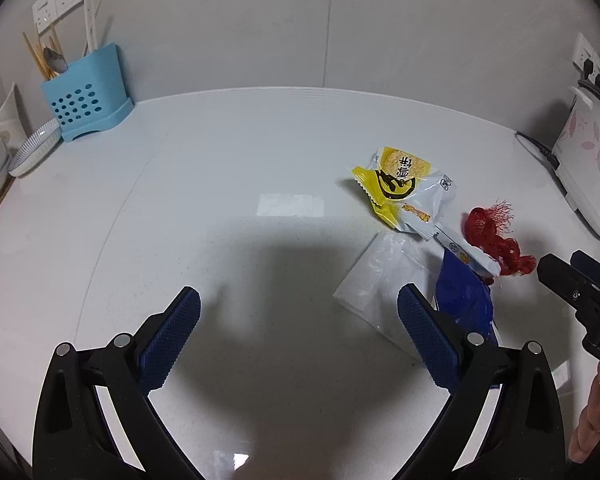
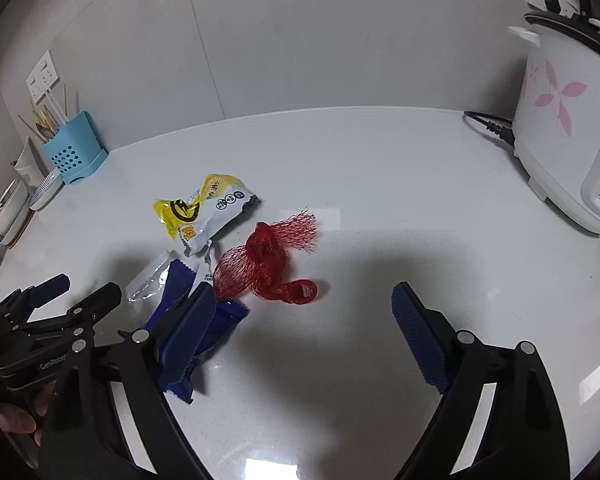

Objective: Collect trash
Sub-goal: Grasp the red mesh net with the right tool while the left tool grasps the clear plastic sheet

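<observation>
Trash lies in a loose heap on the white counter [image 1: 220,184]. A yellow and white snack wrapper [image 1: 400,188] [image 2: 204,216] is farthest back. Beside it lie a red mesh net [image 1: 492,240] [image 2: 268,264], a clear plastic bag [image 1: 380,280] [image 2: 148,280] and a dark blue wrapper [image 1: 464,296] [image 2: 224,320]. My left gripper [image 1: 298,308] is open over bare counter left of the heap, its right finger in front of the clear bag. My right gripper [image 2: 304,304] is open just short of the red net, with nothing between its fingers.
A blue utensil holder [image 1: 86,100] [image 2: 74,152] with chopsticks stands at the back left beside stacked dishes [image 1: 32,152]. A white rice cooker [image 2: 572,136] [image 1: 588,160] with a black cord stands at the right. A hand [image 2: 16,416] holds the left gripper.
</observation>
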### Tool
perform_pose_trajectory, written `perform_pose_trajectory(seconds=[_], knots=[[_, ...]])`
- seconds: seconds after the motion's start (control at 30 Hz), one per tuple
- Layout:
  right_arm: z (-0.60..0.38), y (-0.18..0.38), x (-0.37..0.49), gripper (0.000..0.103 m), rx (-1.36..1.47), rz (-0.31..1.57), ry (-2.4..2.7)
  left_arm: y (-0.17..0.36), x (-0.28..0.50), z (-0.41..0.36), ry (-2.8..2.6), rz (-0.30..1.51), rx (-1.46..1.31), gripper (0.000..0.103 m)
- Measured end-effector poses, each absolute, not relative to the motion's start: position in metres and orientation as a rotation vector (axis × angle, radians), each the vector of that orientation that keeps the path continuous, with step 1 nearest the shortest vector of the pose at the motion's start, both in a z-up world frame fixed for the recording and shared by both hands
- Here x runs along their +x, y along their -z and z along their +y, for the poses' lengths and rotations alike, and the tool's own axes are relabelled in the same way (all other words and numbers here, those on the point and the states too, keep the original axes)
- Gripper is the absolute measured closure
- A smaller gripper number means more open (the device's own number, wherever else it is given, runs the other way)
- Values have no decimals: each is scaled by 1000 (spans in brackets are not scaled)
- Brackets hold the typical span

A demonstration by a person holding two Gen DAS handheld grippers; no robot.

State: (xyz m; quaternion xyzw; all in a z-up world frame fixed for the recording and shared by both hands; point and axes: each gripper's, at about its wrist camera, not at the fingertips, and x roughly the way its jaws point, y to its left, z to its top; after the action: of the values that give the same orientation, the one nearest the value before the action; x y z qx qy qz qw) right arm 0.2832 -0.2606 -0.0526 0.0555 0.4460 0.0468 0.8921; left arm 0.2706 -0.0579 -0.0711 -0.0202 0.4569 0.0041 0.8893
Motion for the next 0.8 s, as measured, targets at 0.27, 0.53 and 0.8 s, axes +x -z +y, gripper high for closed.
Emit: perform_pose_trajectory(seconds=[0.27,0.53,0.8], knots=[[-252,64,309,28,79,968,-97,89,297,-69,-14,1005,-23,9],[-247,76,324,42,77,1004,-89,88,300,-76,-17,1027,0,39],[-244,83,332,72,92,1030,-97,83,297,-76,-10,1032,-17,79]])
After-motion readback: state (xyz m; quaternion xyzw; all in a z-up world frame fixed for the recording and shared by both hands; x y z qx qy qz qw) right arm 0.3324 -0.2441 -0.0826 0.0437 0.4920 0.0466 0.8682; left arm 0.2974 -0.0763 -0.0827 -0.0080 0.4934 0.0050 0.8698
